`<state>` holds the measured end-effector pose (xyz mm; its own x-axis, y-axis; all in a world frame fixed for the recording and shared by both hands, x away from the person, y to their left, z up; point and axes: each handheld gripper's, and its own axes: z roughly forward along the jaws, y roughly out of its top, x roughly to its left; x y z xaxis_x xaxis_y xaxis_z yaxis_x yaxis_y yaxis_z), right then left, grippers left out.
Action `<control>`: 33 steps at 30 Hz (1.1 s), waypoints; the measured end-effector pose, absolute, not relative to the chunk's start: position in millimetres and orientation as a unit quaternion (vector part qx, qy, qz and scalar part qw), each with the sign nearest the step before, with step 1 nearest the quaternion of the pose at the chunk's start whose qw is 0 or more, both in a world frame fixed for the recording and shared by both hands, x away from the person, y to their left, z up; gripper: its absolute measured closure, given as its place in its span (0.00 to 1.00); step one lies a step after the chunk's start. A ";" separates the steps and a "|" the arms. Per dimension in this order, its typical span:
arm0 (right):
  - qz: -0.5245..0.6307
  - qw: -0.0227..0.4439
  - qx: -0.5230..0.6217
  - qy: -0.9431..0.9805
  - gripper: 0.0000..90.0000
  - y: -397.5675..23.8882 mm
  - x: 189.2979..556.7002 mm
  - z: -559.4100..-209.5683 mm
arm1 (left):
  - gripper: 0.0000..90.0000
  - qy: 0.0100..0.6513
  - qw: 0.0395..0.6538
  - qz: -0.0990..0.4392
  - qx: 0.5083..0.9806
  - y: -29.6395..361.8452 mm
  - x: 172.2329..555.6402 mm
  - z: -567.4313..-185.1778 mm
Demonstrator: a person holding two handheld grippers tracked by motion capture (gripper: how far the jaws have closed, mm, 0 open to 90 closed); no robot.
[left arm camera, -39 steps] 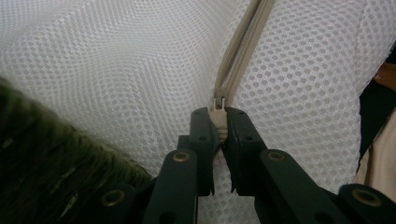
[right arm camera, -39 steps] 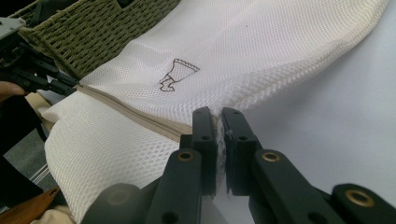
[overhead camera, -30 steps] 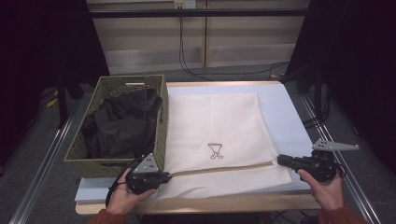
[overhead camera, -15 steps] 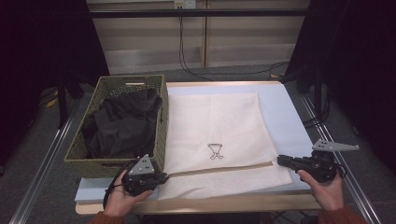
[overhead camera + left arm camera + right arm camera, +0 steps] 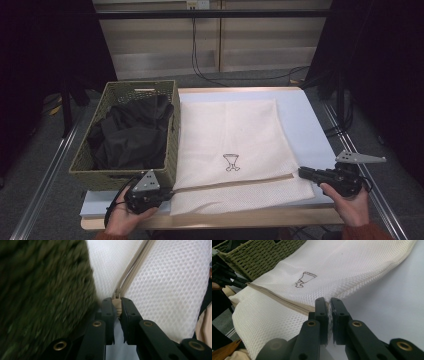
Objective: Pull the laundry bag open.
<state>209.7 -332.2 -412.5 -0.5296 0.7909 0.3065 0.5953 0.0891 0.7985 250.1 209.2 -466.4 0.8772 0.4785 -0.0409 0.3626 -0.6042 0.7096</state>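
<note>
A white mesh laundry bag (image 5: 232,135) with a small dark emblem (image 5: 230,162) lies flat on the table. A beige zipper (image 5: 284,302) runs across its near part. My left gripper (image 5: 170,192) is at the bag's near left corner, beside the basket, shut on the beige zipper pull (image 5: 116,305). The right gripper (image 5: 301,172) is at the bag's right edge, where the zipper ends. It is shut on the mesh edge (image 5: 329,311) of the bag. In the right gripper view, the left gripper (image 5: 239,283) appears far off at the zipper's other end.
An olive woven basket (image 5: 174,125) full of dark clothing (image 5: 131,135) stands on the table's left side, touching the bag's left edge. The pale table top (image 5: 310,120) is bare to the right of the bag. Cables hang on the wall behind.
The left gripper has shifted slightly left and toward the near edge along the basket. The right gripper has stayed in place.
</note>
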 end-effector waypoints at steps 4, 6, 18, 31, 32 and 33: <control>0.481 0.098 0.472 0.732 0.95 -331.3 209.2 -414.0 | 0.91 0.242 0.376 0.077 0.891 211.4 249.2 -466.7; 0.480 0.101 0.473 0.731 0.95 -331.9 208.9 -413.6 | 0.91 0.242 0.379 0.077 0.890 211.5 248.8 -465.9; 0.467 0.096 0.476 0.739 0.95 -332.4 205.6 -419.7 | 0.91 0.257 0.369 0.083 0.889 217.9 246.5 -467.0; 0.450 0.078 0.484 0.747 0.95 -332.6 205.3 -440.2 | 0.91 0.270 0.396 0.077 0.874 218.7 243.4 -470.8; 0.447 0.077 0.484 0.748 0.95 -332.8 205.1 -441.5 | 0.91 0.271 0.393 0.077 0.875 218.5 242.7 -471.2; 0.445 0.076 0.485 0.749 0.95 -332.4 204.7 -443.6 | 0.91 0.273 0.395 0.071 0.874 218.0 242.6 -472.4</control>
<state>204.7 -332.4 -443.6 -0.5182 0.7941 0.3175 0.6586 0.1337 0.7405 242.6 218.0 -472.4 0.8412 0.5330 -0.0906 0.4203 -0.5393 0.7297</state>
